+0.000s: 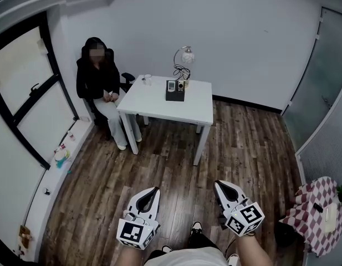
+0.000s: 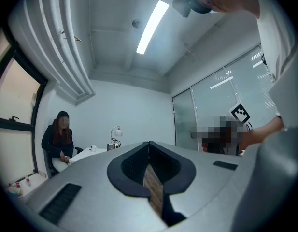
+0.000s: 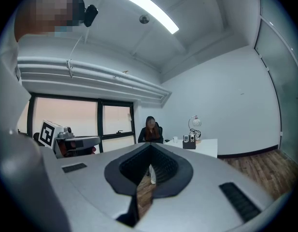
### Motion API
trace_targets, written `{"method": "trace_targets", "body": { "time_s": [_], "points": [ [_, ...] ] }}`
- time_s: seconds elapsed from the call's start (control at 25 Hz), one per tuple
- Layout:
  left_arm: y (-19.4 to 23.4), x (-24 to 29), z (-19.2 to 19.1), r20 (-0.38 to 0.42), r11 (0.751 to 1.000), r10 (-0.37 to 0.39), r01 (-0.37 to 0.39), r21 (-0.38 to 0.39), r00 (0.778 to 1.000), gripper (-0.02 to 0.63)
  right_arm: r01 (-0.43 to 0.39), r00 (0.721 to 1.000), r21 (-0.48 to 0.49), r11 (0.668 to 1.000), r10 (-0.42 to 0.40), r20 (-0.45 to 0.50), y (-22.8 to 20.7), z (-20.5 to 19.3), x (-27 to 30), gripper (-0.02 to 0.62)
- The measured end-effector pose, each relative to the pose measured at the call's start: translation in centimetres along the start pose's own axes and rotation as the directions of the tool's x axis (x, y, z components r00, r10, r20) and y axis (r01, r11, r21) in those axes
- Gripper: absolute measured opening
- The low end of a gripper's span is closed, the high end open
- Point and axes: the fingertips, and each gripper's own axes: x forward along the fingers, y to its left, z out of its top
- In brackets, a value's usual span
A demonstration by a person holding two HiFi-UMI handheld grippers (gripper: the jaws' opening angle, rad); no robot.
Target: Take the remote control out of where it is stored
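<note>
Pale remote control point(image 1: 171, 86) with a dark panel on its face, standing upright in a black box-shaped holder point(image 1: 174, 97), holder upright near the far edge of a white table point(image 1: 159, 108), remote's top above the rim

Legible text: none.
Square black-and-white markers point(image 1: 132, 234) sit on the left gripper point(image 1: 153, 193) and right gripper point(image 1: 220, 186); they carry no letters or numbers, and print elsewhere is too small to read.

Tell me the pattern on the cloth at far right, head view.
Red-and-white check on the cloth, clearest in the head view.
</note>
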Motion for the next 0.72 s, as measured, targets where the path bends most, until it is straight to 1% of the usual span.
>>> {"method": "trace_targets", "body": {
  "time_s": [0.28,0.48,0.72],
  "points": [
    [2.2,4.8,-0.6,-0.004,1.000,0.014,-0.014,-0.001,1.000,0.009,-0.006,1.000,0.022,1.000,0.006,0.000,-4.1,0.0,4.1,0.006],
    [4.4,10.9,-0.6,-0.008,1.000,0.029,-0.029,0.006,1.000,0.009,-0.027,1.000,0.029,0.999,0.027,-0.005,-8.7,0.4,8.7,0.006],
    [6.5,18.7,-0.6,-0.020,0.997,0.072,-0.072,0.008,0.997,0.009,-0.051,0.998,0.032,0.998,0.052,-0.029,-15.5,1.0,13.7,0.006]
  ]
}}
